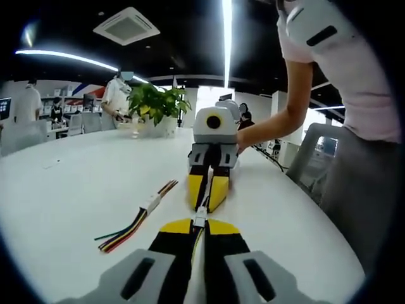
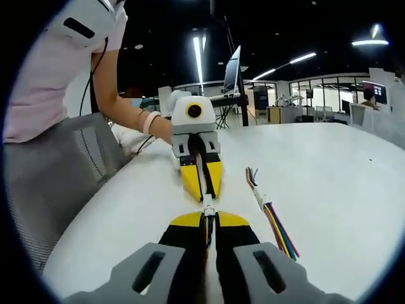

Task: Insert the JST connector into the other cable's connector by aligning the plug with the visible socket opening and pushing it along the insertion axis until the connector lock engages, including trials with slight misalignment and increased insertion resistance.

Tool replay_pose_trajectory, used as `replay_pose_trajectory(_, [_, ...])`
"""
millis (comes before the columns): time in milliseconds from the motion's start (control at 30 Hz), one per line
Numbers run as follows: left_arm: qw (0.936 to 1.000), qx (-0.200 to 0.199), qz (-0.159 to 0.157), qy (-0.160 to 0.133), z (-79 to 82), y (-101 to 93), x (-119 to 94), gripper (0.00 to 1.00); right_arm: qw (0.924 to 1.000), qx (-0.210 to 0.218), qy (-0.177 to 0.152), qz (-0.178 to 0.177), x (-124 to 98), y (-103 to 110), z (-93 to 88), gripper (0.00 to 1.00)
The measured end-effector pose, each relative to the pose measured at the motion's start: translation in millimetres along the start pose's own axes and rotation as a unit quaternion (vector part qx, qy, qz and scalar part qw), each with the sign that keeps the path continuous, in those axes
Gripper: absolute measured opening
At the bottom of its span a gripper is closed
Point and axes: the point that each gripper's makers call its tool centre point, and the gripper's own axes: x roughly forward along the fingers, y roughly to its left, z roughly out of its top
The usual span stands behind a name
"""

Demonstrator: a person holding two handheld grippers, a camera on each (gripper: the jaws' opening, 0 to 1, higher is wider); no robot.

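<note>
Both grippers face each other tip to tip over the white table (image 1: 63,190). My left gripper (image 1: 200,223) is shut on a thin cable that ends in a small white JST connector (image 1: 200,218) at its yellow tips. Opposite, my right gripper (image 1: 204,204) points toward it, its jaws closed on the other cable's connector. In the right gripper view my right gripper (image 2: 209,218) is shut, and the white connectors (image 2: 207,206) meet between it and the left gripper (image 2: 205,196). Whether the two are latched is too small to tell.
A spare multicoloured cable (image 1: 136,221) with a white connector lies on the table beside the grippers (image 2: 272,215). A potted plant (image 1: 155,101) stands at the far end. A mesh chair (image 2: 69,171) and the person's body flank the table edge. Other people stand far back.
</note>
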Motion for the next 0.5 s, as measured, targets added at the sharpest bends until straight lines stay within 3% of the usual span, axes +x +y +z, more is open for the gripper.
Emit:
replay_pose_trajectory(267, [1.0000,-0.002,0.001,-0.002,0.8,0.1,-0.7,0.00,0.9999,-0.005,-0.005,0.008,3.6,-0.1,2.9,0.02])
replay_pose_trajectory(300, [0.9995,-0.020,-0.020,-0.015,4.6,-9.4,4.6,0.00,0.9999,0.009,-0.011,0.009,8.0,1.3,4.1,0.02])
replay_pose_trajectory(333, [0.9999,0.012,0.001,0.005,0.0,-0.7,2.0,0.00,0.9991,-0.039,-0.001,0.015,6.2,-1.9,3.4,0.02])
replay_pose_trajectory(367, [0.9999,-0.007,-0.003,-0.007,2.5,-3.3,2.3,0.00,0.9999,-0.008,-0.005,0.009,6.3,-3.2,4.6,0.02])
replay_pose_trajectory(500, [0.9999,-0.007,0.002,-0.007,1.4,-0.5,0.8,0.00,0.9999,-0.011,-0.008,0.006,6.9,-4.9,5.1,0.02])
